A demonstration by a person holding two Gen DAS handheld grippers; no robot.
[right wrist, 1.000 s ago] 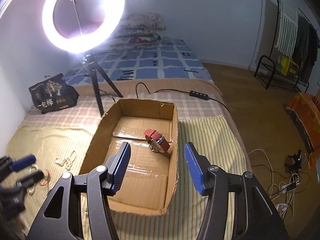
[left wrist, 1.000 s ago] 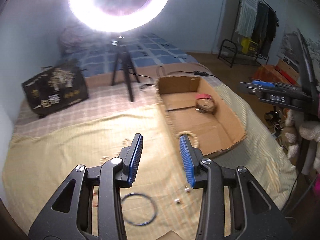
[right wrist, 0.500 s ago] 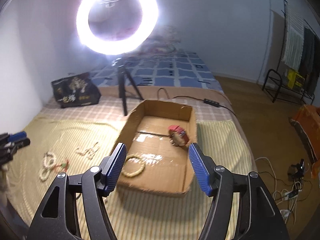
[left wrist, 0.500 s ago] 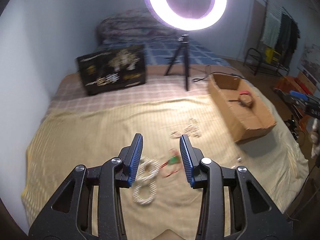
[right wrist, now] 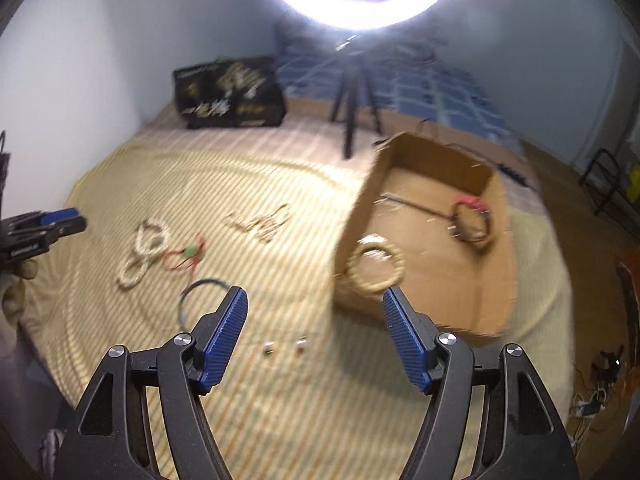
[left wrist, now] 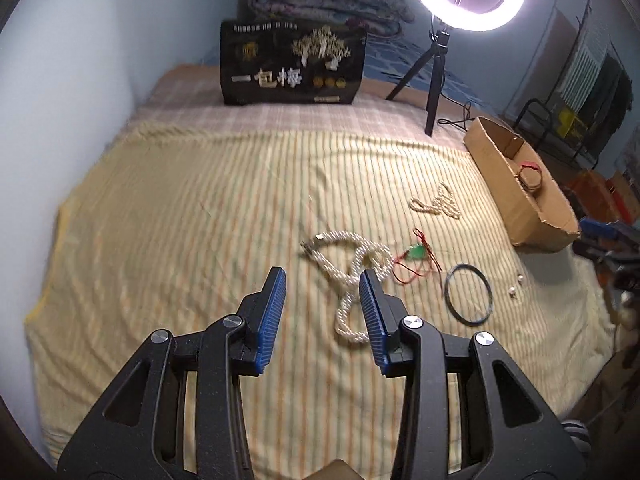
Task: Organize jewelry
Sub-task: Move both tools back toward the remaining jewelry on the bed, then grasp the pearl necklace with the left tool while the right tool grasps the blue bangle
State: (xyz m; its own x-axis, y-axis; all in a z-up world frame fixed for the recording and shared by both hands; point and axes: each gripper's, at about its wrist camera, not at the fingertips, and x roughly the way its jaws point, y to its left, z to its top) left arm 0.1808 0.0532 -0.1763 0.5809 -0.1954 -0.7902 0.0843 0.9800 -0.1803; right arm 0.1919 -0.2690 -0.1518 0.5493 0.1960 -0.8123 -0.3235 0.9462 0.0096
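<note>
Over the bed (left wrist: 160, 200), left hand-held gripper (left wrist: 322, 304) hangs part-open and empty above the pearl necklace (left wrist: 352, 268); right hand-held gripper (right wrist: 314, 320), jaws just widening, holds nothing. Next: grasp, carry to cardboard box (right wrist: 472, 280).

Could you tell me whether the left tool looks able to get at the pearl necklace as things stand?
Probably yes: the left tool is open and empty, and the pearl necklace lies uncovered on the bedspread just ahead of it.
</note>
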